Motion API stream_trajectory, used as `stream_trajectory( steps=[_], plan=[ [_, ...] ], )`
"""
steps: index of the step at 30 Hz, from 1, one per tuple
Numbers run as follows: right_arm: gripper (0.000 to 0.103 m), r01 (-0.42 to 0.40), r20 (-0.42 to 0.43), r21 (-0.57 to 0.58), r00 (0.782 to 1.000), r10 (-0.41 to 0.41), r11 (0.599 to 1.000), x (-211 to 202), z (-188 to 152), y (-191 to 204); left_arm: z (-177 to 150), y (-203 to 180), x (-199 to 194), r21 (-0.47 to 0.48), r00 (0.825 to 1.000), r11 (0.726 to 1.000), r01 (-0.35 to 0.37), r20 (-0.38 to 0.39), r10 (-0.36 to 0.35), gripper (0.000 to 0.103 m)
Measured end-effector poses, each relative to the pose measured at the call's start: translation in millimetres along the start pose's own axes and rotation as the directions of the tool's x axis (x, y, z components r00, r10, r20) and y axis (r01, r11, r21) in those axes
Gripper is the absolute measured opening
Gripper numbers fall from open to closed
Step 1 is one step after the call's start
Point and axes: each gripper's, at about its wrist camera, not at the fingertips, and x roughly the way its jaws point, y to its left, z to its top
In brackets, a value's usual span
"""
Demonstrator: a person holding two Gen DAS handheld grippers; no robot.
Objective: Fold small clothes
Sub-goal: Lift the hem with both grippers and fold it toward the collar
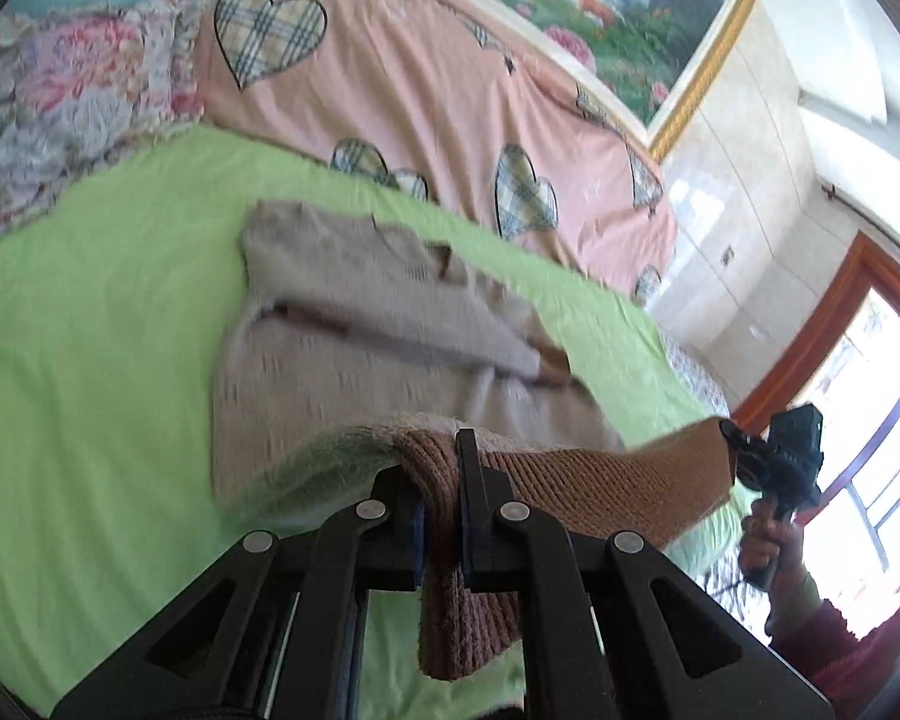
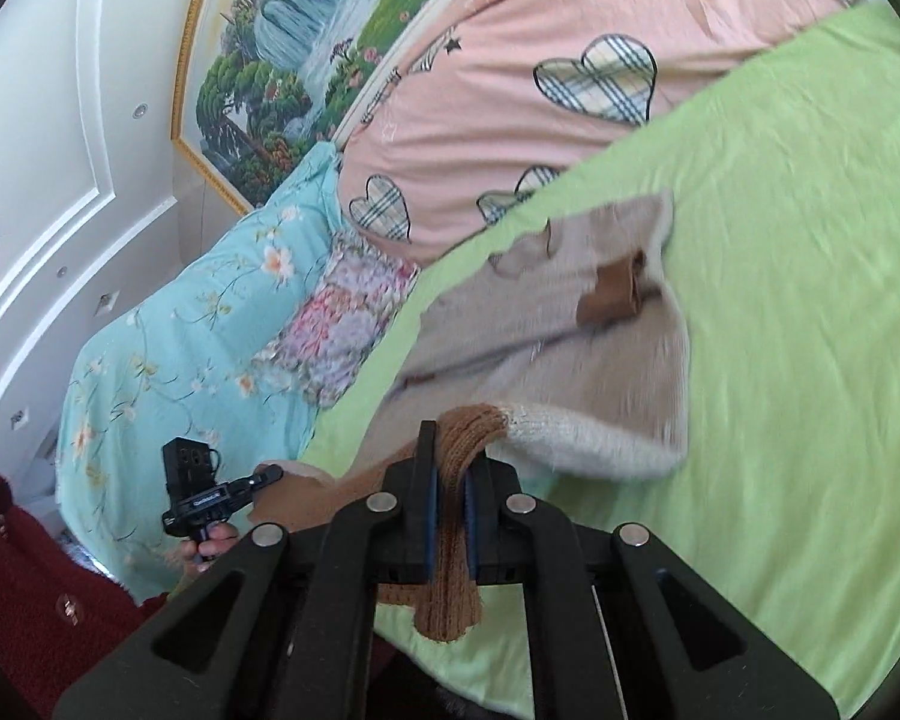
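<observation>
Both tools are clamped on the brown hem (image 1: 444,480) of the sweater (image 1: 354,324): left tool (image 1: 441,462), right tool (image 2: 450,450). Its body lies ahead of them on the bed (image 1: 90,330). Best carry the hem forward evenly, keeping it taut and level so the fold lands square.

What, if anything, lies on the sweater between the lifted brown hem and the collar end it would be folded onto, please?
Nothing visible lies in the way. Both grippers, left and right, clamp the brown hem. The sweater ahead carries only its own folded sleeves with brown cuffs, and the green sheet around it shows nothing else.
</observation>
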Motion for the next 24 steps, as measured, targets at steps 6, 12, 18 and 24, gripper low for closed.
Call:
stream_trajectory(
  steps=[6, 12, 18, 24],
  plan=[
    [0.008, 0.074, 0.080, 0.000, 0.994, -0.074, 0.997, 36.4, 53.6, -11.5, 63.8, 3.3, 34.8, 0.034, 0.997, 0.998, -0.053, 0.061, 0.051, 0.006],
    [0.008, 0.152, 0.038, 0.010, 0.988, -0.152, 0.988, 99.2, 107.5, -30.9, 122.7, 24.7, 90.7, 0.005, 0.994, 0.994, -0.105, 0.043, 0.105, 0.006],
    [0.008, 0.232, 0.007, 0.004, 0.973, -0.232, 0.973, 161.5, 152.6, -52.2, 166.2, 54.0, 165.5, -0.035, 0.983, 0.983, -0.181, -0.016, 0.181, 0.006],
    [0.008, 0.352, -0.081, -0.010, 0.933, -0.352, 0.936, 220.7, 159.3, -87.9, 170.7, 88.2, 241.4, -0.064, 0.957, 0.960, -0.273, -0.122, 0.264, 0.006]
  ],
)
